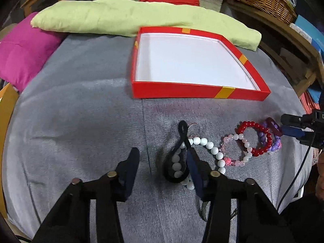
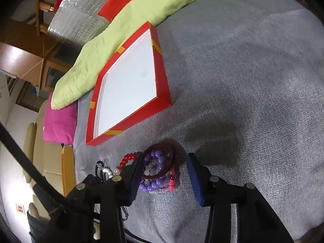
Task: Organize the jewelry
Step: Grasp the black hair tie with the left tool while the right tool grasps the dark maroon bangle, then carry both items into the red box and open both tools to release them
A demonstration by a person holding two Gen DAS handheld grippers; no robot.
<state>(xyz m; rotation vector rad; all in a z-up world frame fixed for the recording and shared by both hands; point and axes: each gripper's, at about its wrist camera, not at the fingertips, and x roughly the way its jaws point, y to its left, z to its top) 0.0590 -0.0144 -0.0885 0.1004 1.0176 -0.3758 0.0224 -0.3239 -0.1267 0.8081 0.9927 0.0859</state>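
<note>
**Q:** What is shown in the left wrist view?

**A:** A grey cloth-covered surface [image 1: 81, 111] is shown, backed by a green cushion [image 1: 121, 16]. An empty red box [image 1: 174, 91] lies well beyond the fingertips. The left gripper [image 1: 163, 162] is held wide open with nothing gripped; a black cord loop [image 1: 178, 158] over a white bead strand [image 1: 202, 143] lies between the fingers, nearer the right one. A red bead bracelet [image 1: 255, 137] and a pink bead bracelet [image 1: 237, 149] are seen beyond that finger.

**Q:** And in the right wrist view?

**A:** The same cloth is seen, with the box far ahead of the left finger. The right gripper [image 2: 165, 172] is likewise spread open and empty, straddling a purple bead bracelet [image 2: 156, 172] stacked with a dark red bangle [image 2: 162, 151].

**Q:** How is the step best done?

**A:** The stack should be centred between the fingers before closing, so that one ring is pinched and its neighbours are not dragged. Whether the fingertips touch the cloth cannot be told.
</note>
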